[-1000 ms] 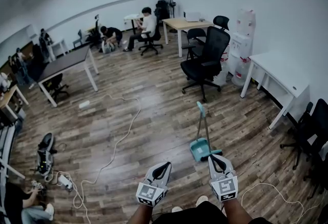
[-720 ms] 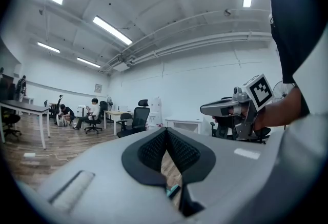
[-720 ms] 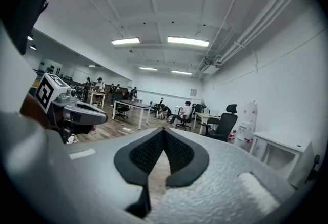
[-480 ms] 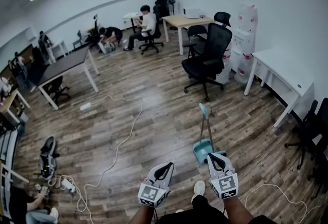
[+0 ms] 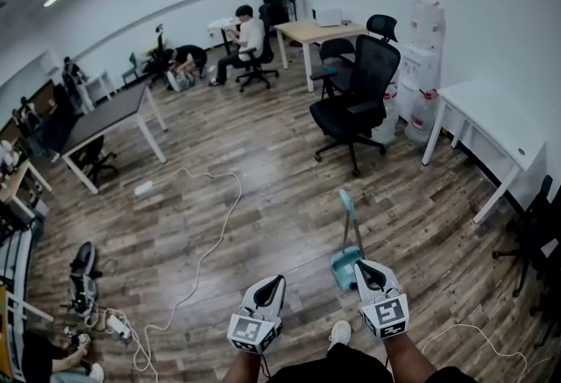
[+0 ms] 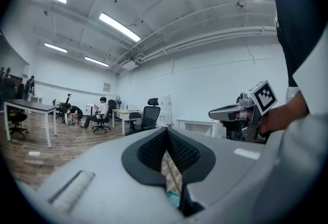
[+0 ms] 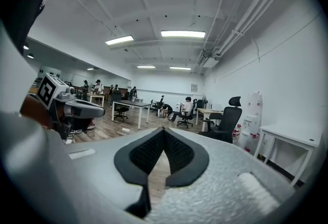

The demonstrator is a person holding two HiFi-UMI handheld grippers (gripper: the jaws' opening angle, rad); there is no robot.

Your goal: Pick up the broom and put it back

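Head view: the broom [image 5: 350, 219] is seen standing at its dustpan [image 5: 343, 268], just ahead of the right gripper [image 5: 365, 266]. Its jaws and those of the left gripper [image 5: 273, 281] are pressed together, empty. The approach is judged in hand; next, jaws must be spread around the broom.

The broom [image 5: 349, 228] stands nearly upright on the floor. It is a thin grey pole with a teal grip on top, and its foot sits in a teal dustpan [image 5: 343, 268]. It is just ahead of the right claw [image 5: 366, 268], slightly to that claw's left.
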